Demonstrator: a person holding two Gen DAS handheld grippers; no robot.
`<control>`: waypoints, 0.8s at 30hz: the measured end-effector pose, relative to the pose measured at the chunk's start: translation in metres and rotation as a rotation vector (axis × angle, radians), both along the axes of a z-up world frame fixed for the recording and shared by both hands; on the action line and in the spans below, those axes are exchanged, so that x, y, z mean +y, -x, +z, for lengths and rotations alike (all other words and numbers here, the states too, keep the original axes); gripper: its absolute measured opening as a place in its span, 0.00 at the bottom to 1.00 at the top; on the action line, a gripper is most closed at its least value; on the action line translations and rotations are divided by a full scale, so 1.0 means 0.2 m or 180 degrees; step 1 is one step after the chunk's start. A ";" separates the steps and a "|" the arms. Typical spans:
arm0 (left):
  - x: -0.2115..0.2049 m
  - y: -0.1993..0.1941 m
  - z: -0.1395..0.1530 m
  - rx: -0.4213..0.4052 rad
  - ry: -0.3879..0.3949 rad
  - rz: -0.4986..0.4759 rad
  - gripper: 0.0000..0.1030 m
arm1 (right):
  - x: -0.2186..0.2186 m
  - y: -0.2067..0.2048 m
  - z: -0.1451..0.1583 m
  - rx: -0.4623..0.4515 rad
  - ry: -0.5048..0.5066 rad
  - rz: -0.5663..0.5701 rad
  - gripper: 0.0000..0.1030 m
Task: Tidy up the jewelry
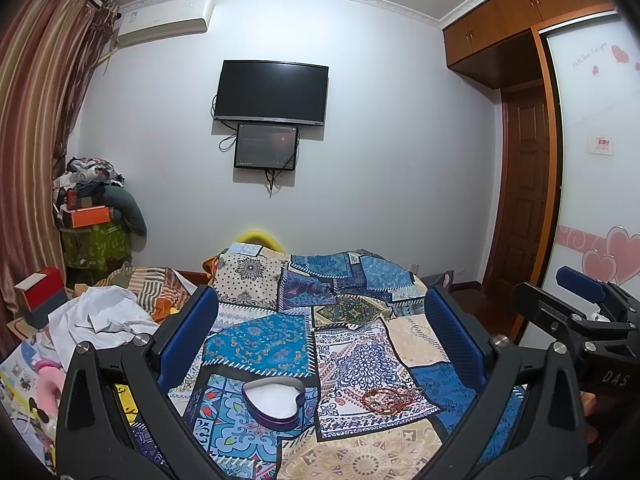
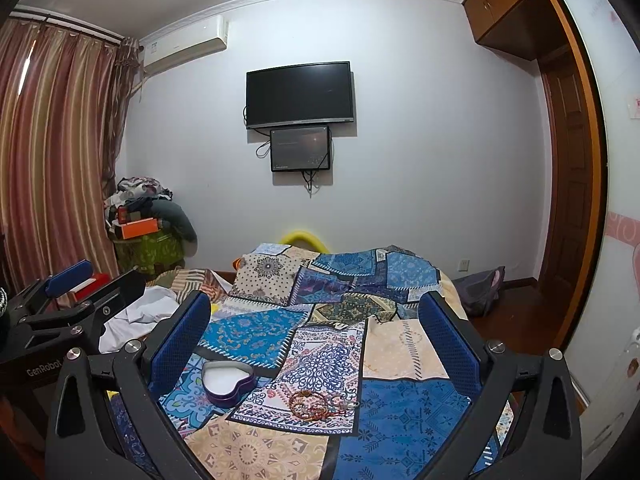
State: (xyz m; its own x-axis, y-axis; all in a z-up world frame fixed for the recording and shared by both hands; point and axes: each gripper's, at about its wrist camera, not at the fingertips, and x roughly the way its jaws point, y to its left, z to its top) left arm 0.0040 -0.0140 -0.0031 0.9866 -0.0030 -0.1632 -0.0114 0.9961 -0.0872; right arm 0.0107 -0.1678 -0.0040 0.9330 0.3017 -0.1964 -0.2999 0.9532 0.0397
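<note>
- Left tool (image 1: pixel 320 328): both blue-padded fingers (image 1: pixel 188 332) stand wide apart with nothing between them. The tool is held above the bed, aimed along its length toward the far wall.
- Right tool (image 2: pixel 316 328): fingers (image 2: pixel 180 336) likewise spread wide and carrying nothing. It is held beside the left tool, facing the same way; each tool appears at the edge of the other's view.
- Heart-shaped tin (image 1: pixel 274 402): purple wall, white lining, no lid on it. It rests flat on the patchwork bedspread (image 1: pixel 264 344), low between the left tool's fingers and near the left finger of the right tool in the right wrist view.
- Bracelets (image 2: pixel 316 402): a small cluster of reddish beaded loops, with some lighter metal pieces at its right end. It lies on the bedspread to the right of the tin, near it but not touching, outside the tin. Individual pieces cannot be counted.
- Neither tool touches the tin or the bracelets.
- White cloth (image 1: pixel 100 316): crumpled on the left side of the bed, well apart from the tin.
- Television (image 1: pixel 272 92): mounted on the far wall, screen dark, with a smaller screen (image 1: pixel 266 146) just below it.
- Curtain (image 2: pixel 52 152): striped, at left. Wardrobe (image 1: pixel 592 152) at right, with pink hearts on its door.
</note>
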 end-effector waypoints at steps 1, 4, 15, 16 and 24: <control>0.00 0.00 0.00 0.0002 0.0001 -0.0001 1.00 | 0.00 0.00 0.00 0.0005 -0.0003 0.0001 1.00; 0.01 -0.01 -0.01 0.0019 0.0004 -0.0002 1.00 | 0.00 -0.01 0.00 0.0021 -0.0001 -0.0001 1.00; 0.02 -0.10 -0.04 0.0190 0.0022 -0.0018 1.00 | 0.00 -0.07 -0.04 0.0147 0.0001 -0.0009 1.00; 0.02 -0.11 -0.04 0.0169 0.0021 -0.0023 1.00 | -0.01 -0.09 -0.05 0.0176 0.0004 -0.0016 1.00; 0.00 -0.28 -0.13 0.0410 0.0098 -0.0009 1.00 | -0.05 -0.23 -0.15 0.0402 0.0129 -0.0156 1.00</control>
State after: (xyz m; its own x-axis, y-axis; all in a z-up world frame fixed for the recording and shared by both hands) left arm 0.0595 -0.0130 -0.0288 0.9574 -0.0127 -0.2883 -0.0217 0.9930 -0.1158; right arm 0.0561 -0.1780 -0.0348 0.9135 0.2457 -0.3244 -0.2478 0.9682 0.0354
